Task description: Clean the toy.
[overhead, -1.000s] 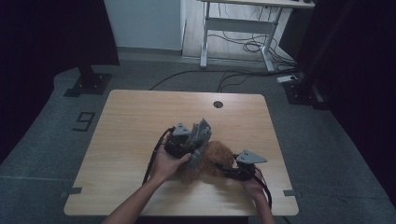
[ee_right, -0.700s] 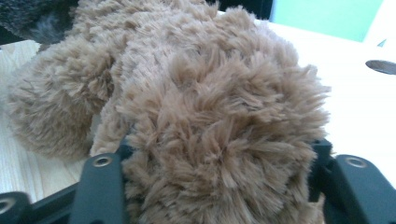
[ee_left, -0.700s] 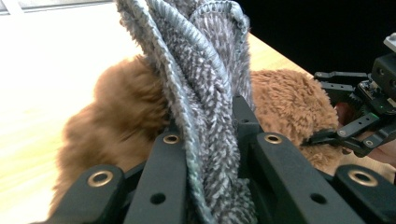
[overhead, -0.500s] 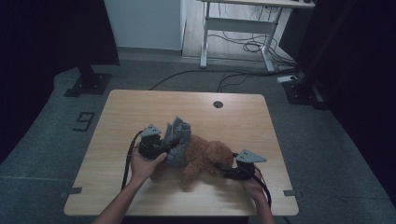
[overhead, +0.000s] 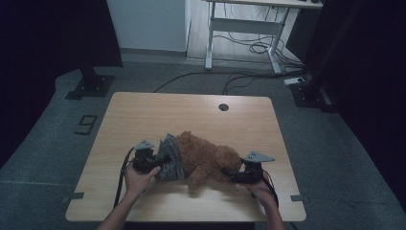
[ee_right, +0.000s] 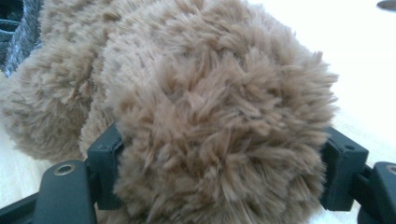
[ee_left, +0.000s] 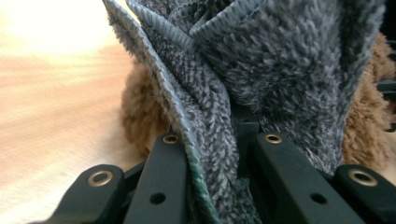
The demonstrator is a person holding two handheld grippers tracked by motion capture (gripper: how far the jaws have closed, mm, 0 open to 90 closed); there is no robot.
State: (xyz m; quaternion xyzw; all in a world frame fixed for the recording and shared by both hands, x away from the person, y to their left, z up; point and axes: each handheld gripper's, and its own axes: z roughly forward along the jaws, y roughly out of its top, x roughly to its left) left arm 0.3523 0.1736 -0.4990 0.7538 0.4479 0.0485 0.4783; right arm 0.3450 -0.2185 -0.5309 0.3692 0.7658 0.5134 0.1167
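Note:
A brown plush toy (overhead: 208, 158) lies on the wooden table (overhead: 191, 112) near its front edge. A grey knitted cloth (overhead: 170, 160) covers the toy's left end. My left gripper (overhead: 152, 163) is shut on a fold of that cloth (ee_left: 261, 70), which bunches up between the jaws of the left gripper (ee_left: 217, 140), with brown fur (ee_left: 369, 121) behind it. At the toy's right end, my right gripper (overhead: 231, 175) has its jaws on either side of a fluffy round part (ee_right: 210, 93). The right gripper (ee_right: 224, 149) has just been opening, and the fur bulges loosely between the jaws.
A round cable hole (overhead: 223, 107) sits at the table's far edge. Beyond the table stand a white desk frame (overhead: 244, 28) with cables on the floor and dark stands at both sides. A floor mark reading 9 (overhead: 86, 123) lies to the left.
My left hand has moved left and down with the grey cloth, drawing it off toward the toy's left end. The right hand stayed put while its jaws spread.

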